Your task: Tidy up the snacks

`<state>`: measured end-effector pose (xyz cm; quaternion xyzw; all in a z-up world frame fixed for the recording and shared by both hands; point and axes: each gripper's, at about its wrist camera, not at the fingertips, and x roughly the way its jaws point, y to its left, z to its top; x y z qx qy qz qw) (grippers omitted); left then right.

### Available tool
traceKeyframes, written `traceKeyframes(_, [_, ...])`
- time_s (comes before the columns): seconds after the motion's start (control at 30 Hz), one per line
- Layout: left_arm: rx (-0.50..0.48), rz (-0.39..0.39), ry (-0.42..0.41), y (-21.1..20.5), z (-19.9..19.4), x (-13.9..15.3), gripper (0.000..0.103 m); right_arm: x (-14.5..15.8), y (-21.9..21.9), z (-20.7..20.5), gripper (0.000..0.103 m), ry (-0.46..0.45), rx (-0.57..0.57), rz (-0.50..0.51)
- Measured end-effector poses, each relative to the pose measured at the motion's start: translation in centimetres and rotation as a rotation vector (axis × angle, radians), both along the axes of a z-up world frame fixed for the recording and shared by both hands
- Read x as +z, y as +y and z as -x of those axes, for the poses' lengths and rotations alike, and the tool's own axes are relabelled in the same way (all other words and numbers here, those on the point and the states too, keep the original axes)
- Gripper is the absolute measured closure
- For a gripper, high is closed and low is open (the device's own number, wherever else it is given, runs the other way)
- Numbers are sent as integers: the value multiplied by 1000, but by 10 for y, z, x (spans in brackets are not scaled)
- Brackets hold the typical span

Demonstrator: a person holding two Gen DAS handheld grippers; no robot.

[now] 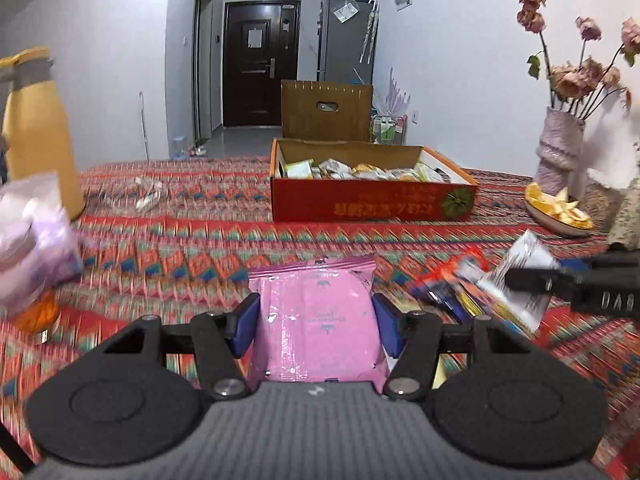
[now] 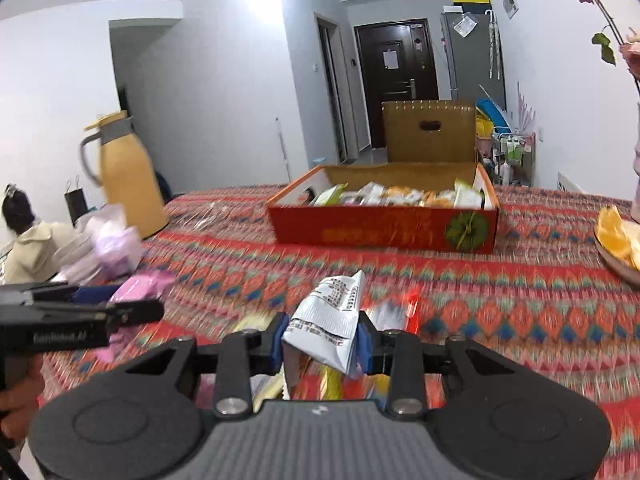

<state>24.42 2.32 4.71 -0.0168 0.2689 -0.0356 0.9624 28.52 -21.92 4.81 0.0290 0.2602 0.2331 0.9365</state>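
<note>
My left gripper point(image 1: 316, 322) is shut on a pink snack packet point(image 1: 316, 320), its blue pads pressing both sides, above the patterned tablecloth. My right gripper point(image 2: 323, 338) is shut on a white printed snack packet point(image 2: 330, 320); the same white snack packet point(image 1: 516, 276) and right gripper show at the right of the left wrist view. An open red cardboard box point(image 1: 372, 200), also the red box point(image 2: 384, 228), stands farther back and holds several wrapped snacks. More loose snack packets point(image 1: 448, 292) lie blurred under the right gripper. The left gripper point(image 2: 132, 312) shows at the left of the right wrist view.
A yellow thermos jug point(image 1: 36, 136) and a clear bag point(image 1: 32, 236) stand at the left. A vase of dried roses point(image 1: 560, 148) and a plate of orange peel point(image 1: 560, 210) sit at the right. A person in a pale hoodie point(image 2: 28, 248) sits beyond the table's left side.
</note>
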Motion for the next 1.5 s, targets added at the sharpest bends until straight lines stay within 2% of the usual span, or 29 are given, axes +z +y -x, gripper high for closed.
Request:
traceKeyframes(0.17, [2, 30, 9, -1, 49, -3, 43, -19, -5, 58, 69, 48, -37, 55])
traceKeyframes(0.4, [12, 18, 14, -8, 103, -9, 43, -34, -17, 121, 69, 77, -42, 41])
traceKeyframes(0.6, [8, -1, -7, -13, 130, -8, 43, -30, -25, 146, 69, 50, -50, 28])
traceKeyframes(0.8, [1, -6, -19, -13, 136, -7, 43, -29, -28, 154, 69, 41, -54, 27])
traceKeyframes(1.0, [-2, -2, -16, -11, 122, -5, 43, -25, -28, 144, 69, 31, -56, 19])
traceKeyframes(1.17, [-16, -3, -32, -9, 93, 4, 43, -15, -29, 116, 69, 1, -56, 16])
traceKeyframes(1.37, [-89, 25, -82, -6, 21, 37, 43, 15, -29, 56, 69, -57, -10, 42])
traceKeyframes(1.5, [-120, 14, -139, -7, -41, 61, 43, 45, -33, -6, 69, -105, 20, 68])
